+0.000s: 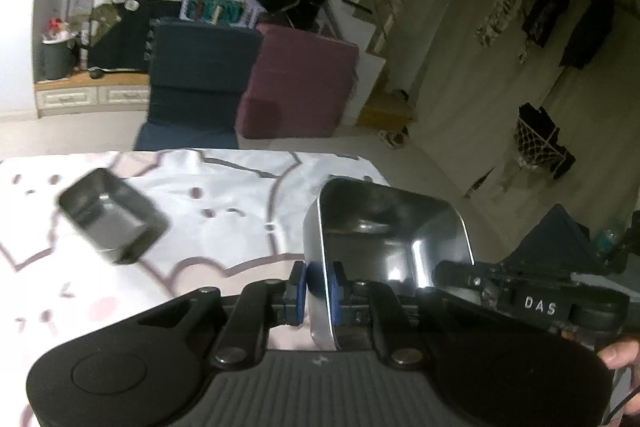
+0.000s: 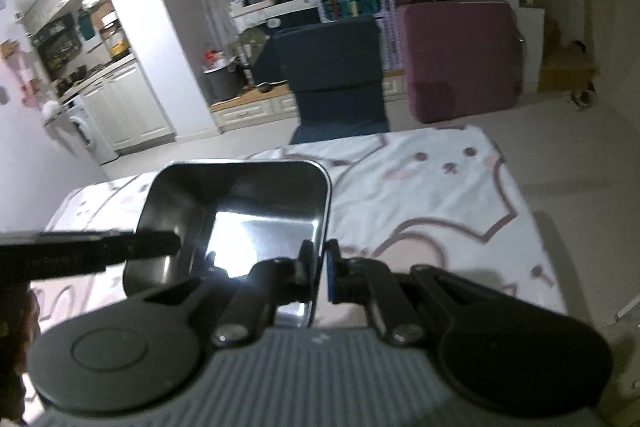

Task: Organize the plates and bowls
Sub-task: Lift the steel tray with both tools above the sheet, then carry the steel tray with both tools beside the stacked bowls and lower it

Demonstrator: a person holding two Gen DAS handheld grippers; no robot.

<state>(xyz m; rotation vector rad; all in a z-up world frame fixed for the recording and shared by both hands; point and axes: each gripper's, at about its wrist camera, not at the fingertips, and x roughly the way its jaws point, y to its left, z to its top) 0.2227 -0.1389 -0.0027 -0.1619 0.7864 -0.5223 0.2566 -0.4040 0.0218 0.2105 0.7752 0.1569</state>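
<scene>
Left fingers: left gripper (image 1: 317, 293) pinched tight on the left wall of a square steel bowl (image 1: 384, 239).
Right fingers: right gripper (image 2: 319, 273) clamped on the opposite wall of the same bowl (image 2: 240, 215), which hangs between both, clear of the bunny-print cloth (image 2: 440, 195).
Other bowl: a second steel bowl (image 1: 110, 215) sits on the cloth, well off to the left.
Doing it well: I'd say keep both hands level and matched, line the rims up square, then nest it gently.

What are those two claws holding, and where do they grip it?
One shiny rectangular metal tray: left gripper pinches its left rim, right gripper its right rim.
</scene>
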